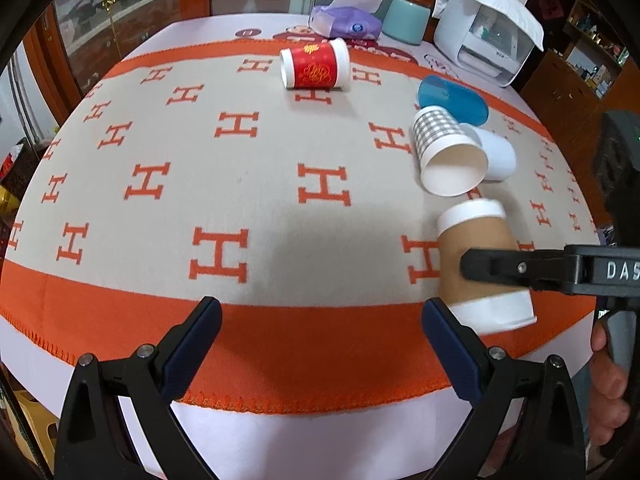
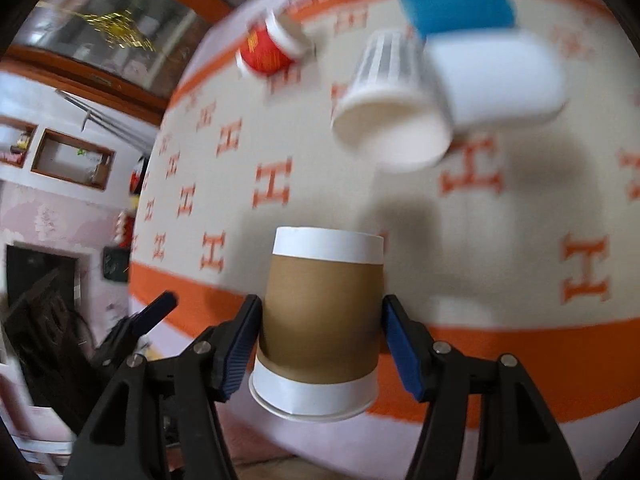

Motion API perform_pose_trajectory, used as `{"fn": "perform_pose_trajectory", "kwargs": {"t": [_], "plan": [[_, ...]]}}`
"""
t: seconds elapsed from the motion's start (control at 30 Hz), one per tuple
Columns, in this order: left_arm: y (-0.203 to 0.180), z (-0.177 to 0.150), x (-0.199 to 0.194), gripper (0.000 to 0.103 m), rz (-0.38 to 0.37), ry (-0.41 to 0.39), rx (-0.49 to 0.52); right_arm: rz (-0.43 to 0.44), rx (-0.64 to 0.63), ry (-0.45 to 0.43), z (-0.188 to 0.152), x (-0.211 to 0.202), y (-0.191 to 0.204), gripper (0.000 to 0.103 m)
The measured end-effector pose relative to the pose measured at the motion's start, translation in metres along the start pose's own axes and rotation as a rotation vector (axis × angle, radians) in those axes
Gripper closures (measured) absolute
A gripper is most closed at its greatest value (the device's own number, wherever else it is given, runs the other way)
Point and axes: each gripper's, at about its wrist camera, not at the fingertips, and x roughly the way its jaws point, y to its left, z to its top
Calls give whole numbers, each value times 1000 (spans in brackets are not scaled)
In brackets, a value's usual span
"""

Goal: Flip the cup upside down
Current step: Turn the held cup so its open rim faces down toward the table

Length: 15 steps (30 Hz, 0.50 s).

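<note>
A brown paper cup with white bands [image 2: 320,320] is held between the blue pads of my right gripper [image 2: 320,336], which is shut on its sides. In the left wrist view the same cup [image 1: 480,256] hangs above the table's near right part with the right gripper's black finger [image 1: 520,268] across it; its wide rim points toward the near edge and downward. My left gripper [image 1: 320,328] is open and empty over the orange border of the cloth.
A checked cup [image 1: 448,152], a white cup [image 1: 496,156] and a blue cup [image 1: 452,98] lie on their sides at the right. A red cup [image 1: 316,66] lies further back. A tissue pack [image 1: 344,20], a teal jar [image 1: 406,18] and a white appliance [image 1: 484,36] stand at the far edge.
</note>
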Motion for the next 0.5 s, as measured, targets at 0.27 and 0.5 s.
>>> {"fn": "perform_pose_trajectory", "kwargs": {"t": [0.27, 0.5], "plan": [[-13, 1, -2, 4, 40, -97, 1, -172, -205, -422, -28, -21, -3, 42], [-20, -3, 0, 4, 74, -158, -5, -224, -327, -555, -52, -6, -3, 41]]}}
